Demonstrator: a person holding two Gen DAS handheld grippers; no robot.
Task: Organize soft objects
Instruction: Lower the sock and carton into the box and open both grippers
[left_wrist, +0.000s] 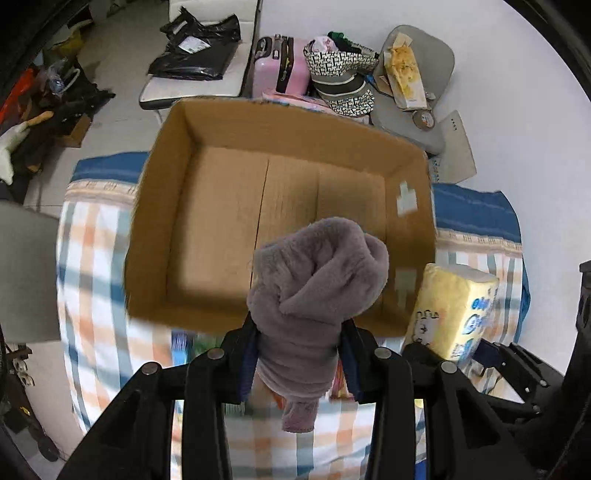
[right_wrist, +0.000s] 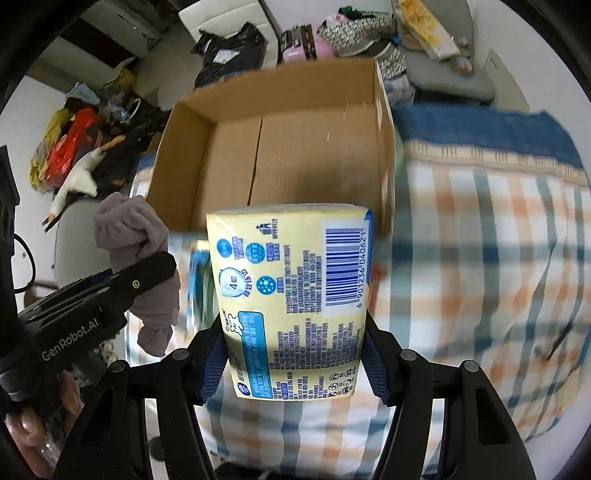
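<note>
Low in the left wrist frame, the left gripper (left_wrist: 299, 354) clamps one grey plush cloth (left_wrist: 314, 280) between its fingers, its bulk bunched above the tips, a tail hanging below. The right gripper (right_wrist: 291, 354) pinches one yellow tissue pack (right_wrist: 291, 299) between its fingers; only the right wrist view shows its barcode. Beyond both, mid-frame, one open cardboard box (left_wrist: 177, 206) sits on the plaid-covered bed (right_wrist: 480, 229).
</note>
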